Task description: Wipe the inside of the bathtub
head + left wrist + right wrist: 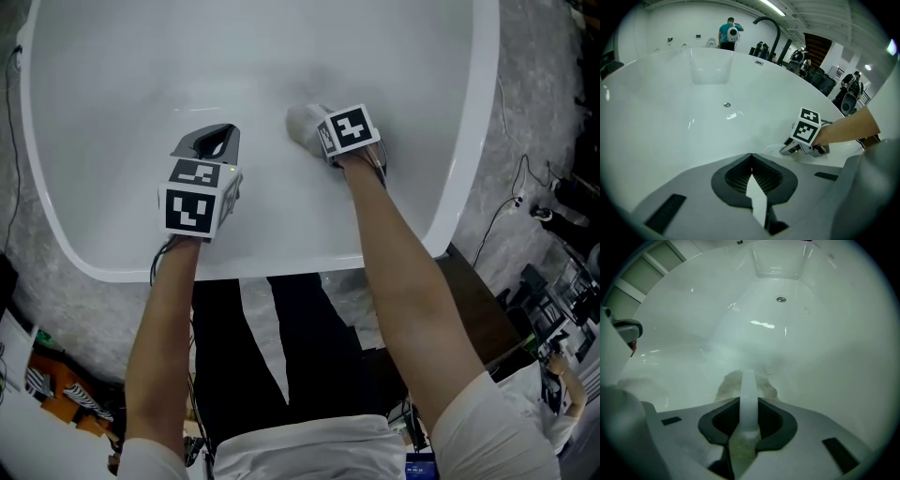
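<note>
The right hand-held gripper [749,401] pinches a pale cloth [725,384], and the cloth lies against the white inner surface of the bathtub [112,84], right of centre. The left hand-held gripper [751,157] has its jaws pressed together with nothing between them. It is held over the tub's near slope, left of the right one and apart from it. A small round metal fitting [781,299] sits on the far floor.
</note>
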A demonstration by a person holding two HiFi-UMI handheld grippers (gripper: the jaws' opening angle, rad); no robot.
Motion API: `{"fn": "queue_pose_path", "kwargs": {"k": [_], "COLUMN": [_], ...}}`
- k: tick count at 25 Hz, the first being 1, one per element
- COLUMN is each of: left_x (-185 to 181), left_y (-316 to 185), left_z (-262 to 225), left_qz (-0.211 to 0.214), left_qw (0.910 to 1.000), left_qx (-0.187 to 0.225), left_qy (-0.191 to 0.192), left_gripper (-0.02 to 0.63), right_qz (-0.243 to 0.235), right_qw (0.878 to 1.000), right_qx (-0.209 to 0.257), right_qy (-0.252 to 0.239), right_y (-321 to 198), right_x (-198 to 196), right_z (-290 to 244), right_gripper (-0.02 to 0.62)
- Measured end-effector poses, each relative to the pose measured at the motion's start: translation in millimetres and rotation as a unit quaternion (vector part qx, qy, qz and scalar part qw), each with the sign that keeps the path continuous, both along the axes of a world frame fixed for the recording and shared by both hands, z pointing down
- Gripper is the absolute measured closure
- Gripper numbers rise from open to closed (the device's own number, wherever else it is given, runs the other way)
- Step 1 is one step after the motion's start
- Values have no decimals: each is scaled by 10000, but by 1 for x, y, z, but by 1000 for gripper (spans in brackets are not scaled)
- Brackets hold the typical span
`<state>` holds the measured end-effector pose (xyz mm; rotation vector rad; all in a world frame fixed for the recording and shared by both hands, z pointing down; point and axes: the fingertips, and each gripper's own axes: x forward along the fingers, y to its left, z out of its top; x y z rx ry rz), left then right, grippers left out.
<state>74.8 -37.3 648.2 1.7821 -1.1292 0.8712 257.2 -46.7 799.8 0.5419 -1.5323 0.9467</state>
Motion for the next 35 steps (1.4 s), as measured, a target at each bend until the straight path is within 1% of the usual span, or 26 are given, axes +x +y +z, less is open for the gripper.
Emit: {"fn": "queue_pose_path", "kwargs": {"k": [5, 10, 17, 23, 29, 35], "left_x": [-8, -7, -18, -17, -54, -79], "left_y": [7, 9, 9, 10, 16, 16], "left_z": [11, 16, 20, 32, 34, 43], "left_qz": [-9, 9, -76, -98, -190, -238], "left_qw": [9999, 9998, 9997, 9997, 9995, 9995], "left_qx": [-30, -40, -26, -114, -173, -153], "left_qy": [-114, -170, -233, -216, -191, -167], "left_gripper": [594, 594, 594, 594, 594, 594], "right_qz": [-24, -114, -254, -293, -409, -437], "right_qw": [10000, 9998, 9994, 9992, 9989, 9988], "right_qx": [52, 139, 222, 254, 213, 214], "right_qy": [24, 39, -22, 16, 45, -10], "right_y": [-5, -10, -15, -17, -14, -12], "right_x": [1, 1, -8, 2, -27, -55], "right_z": [20, 35, 44, 56, 60, 69], "right_gripper": [495, 495, 495, 495, 495, 495]}}
